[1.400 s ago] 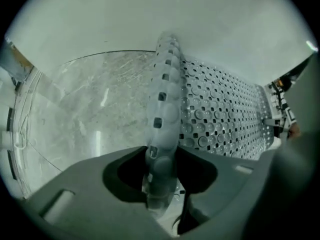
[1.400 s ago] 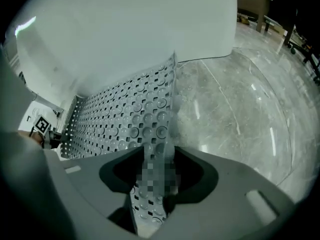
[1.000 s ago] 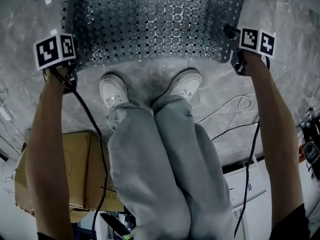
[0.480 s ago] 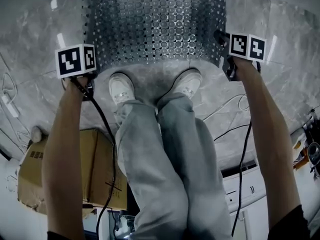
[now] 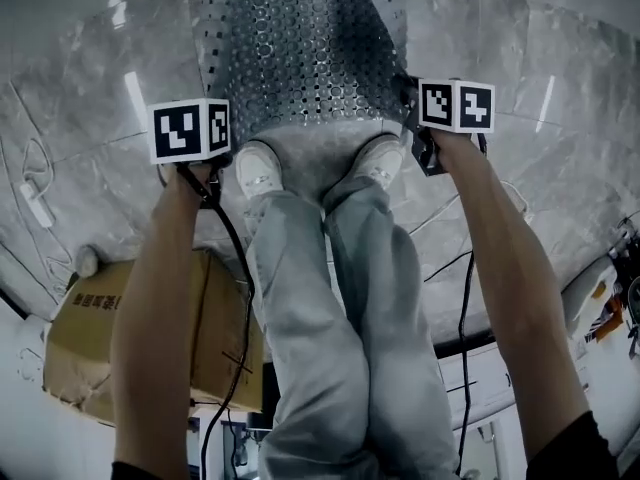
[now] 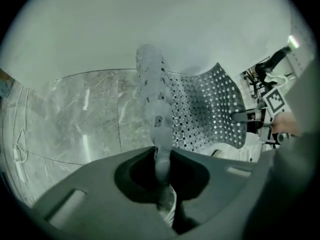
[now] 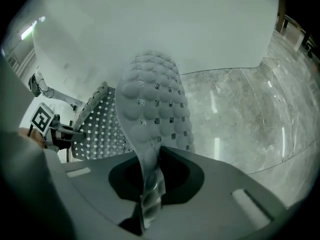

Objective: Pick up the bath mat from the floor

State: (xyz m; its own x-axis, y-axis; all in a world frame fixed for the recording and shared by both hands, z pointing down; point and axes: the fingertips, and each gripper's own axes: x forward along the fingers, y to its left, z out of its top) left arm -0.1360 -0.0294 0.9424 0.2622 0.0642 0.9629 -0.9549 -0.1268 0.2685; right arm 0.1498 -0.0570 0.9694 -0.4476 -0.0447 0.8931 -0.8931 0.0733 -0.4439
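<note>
The bath mat point(image 5: 300, 53) is a translucent grey sheet covered in bumps and small holes. In the head view it hangs between my two grippers, above the person's white shoes. My left gripper point(image 5: 212, 160) is shut on its left corner, my right gripper point(image 5: 412, 108) on its right corner. In the left gripper view the mat's edge point(image 6: 155, 109) rises out of the shut jaws of the left gripper point(image 6: 162, 176) and sags to the right. The right gripper view shows the bumpy mat point(image 7: 155, 109) pinched in the right gripper point(image 7: 150, 184) and curling up.
Grey marble floor tiles point(image 5: 80, 118) lie all around. A cardboard box point(image 5: 100, 338) sits at the left by the person's leg. Cables point(image 5: 470, 208) trail over the floor at the right, and white furniture point(image 5: 490, 378) stands at the lower right.
Both grippers have come closer together and moved up in the view. The mat between them has narrowed from a wide flat sheet into a sagging, folded one.
</note>
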